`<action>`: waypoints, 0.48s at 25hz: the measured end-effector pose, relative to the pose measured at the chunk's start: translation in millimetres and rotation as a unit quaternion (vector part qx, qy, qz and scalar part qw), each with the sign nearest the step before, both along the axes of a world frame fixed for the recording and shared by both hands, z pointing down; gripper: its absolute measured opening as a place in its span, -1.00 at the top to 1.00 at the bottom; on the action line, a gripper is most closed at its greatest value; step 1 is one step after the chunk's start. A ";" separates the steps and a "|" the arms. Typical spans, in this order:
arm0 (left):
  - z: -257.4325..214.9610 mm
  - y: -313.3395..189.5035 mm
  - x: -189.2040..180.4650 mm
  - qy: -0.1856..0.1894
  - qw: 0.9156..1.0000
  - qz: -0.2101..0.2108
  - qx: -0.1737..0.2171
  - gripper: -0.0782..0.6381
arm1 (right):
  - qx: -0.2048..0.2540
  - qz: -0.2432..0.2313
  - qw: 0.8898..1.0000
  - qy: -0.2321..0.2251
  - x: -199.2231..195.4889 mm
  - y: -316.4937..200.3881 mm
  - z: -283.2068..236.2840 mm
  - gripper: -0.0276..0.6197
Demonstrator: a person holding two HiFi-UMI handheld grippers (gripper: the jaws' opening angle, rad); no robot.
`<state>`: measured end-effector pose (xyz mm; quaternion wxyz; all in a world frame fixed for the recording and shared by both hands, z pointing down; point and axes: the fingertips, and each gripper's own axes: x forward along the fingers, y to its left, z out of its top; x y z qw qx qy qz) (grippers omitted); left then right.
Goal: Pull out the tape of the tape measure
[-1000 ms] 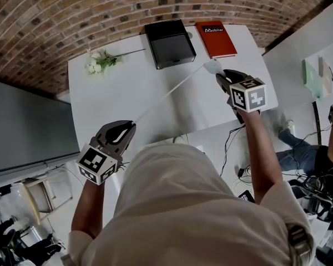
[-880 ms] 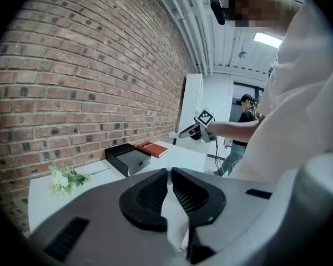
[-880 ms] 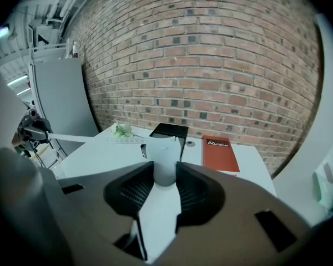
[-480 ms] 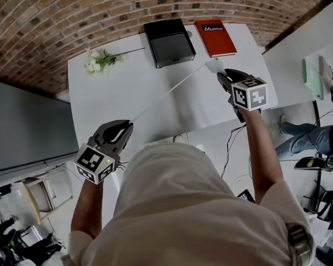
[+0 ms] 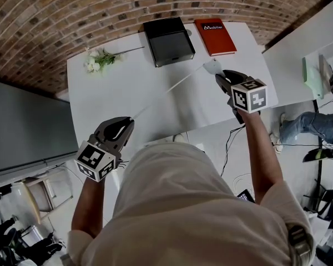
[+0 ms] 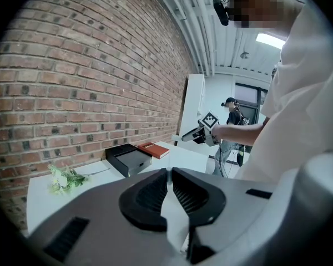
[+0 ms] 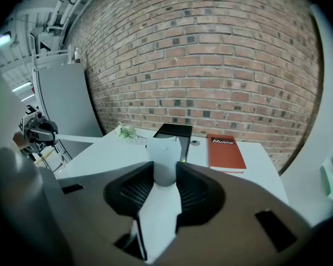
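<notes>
My right gripper (image 5: 220, 74) is shut on the white tape measure case (image 5: 212, 67) above the table's right side. The same case (image 7: 164, 158) sits upright between that gripper's (image 7: 165, 168) pads. The thin white tape (image 5: 166, 91) runs taut from the case diagonally down-left across the table to my left gripper (image 5: 129, 121). That gripper is shut on the tape's end near the table's near-left edge. In the left gripper view its jaws (image 6: 170, 174) pinch the white tape end (image 6: 173, 218). The right gripper (image 6: 202, 134) shows far ahead.
On the white table (image 5: 116, 87), a black box (image 5: 168, 40) and a red book (image 5: 215, 36) lie at the far edge. A small bunch of flowers (image 5: 100, 61) lies at the far left. A brick wall runs behind. Another person (image 5: 316, 123) is at the right edge.
Both grippers stay almost where they were, with the tape still stretched between them. The person at the right edge has shifted.
</notes>
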<state>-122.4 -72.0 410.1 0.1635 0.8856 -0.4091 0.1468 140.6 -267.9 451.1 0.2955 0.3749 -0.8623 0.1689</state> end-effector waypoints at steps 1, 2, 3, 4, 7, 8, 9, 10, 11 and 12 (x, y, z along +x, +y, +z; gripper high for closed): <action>-0.2 -0.8 1.0 0.000 1.000 0.001 0.000 0.70 | -0.001 -0.001 1.000 -0.001 -0.2 0.3 0.1 0.51; -0.4 -1.6 2.1 0.000 1.000 0.002 0.000 0.70 | -0.002 -0.003 1.000 -0.001 -0.4 0.5 0.2 0.51; -0.7 -2.5 3.1 0.000 1.000 0.002 0.000 0.70 | -0.002 -0.004 1.000 -0.001 -0.6 0.9 0.3 0.51; -0.9 -3.1 3.9 0.000 1.000 0.002 0.000 0.70 | -0.002 -0.005 1.000 -0.001 -0.8 1.5 0.4 0.51; -1.3 -4.4 4.8 0.001 1.000 0.003 0.000 0.70 | -0.002 -0.007 1.000 0.000 -1.8 3.5 0.4 0.51; -1.2 -5.0 4.6 0.001 1.000 0.004 0.000 0.70 | -0.001 -0.007 1.000 0.000 -1.9 3.6 0.5 0.51; -0.9 -5.5 4.4 0.001 1.000 0.003 0.000 0.70 | -0.001 -0.007 1.000 0.000 -1.9 3.7 0.5 0.51; -0.7 -6.0 4.0 0.001 1.000 0.003 0.000 0.70 | -0.001 -0.008 1.000 0.000 -1.7 3.7 0.5 0.51; -0.4 -6.5 3.7 0.001 1.000 0.003 0.000 0.70 | 0.000 -0.010 1.000 0.001 -1.4 3.6 0.5 0.51; -0.1 -7.1 3.5 0.001 1.000 0.002 0.000 0.70 | 0.000 -0.011 1.000 0.001 -1.0 3.6 0.6 0.51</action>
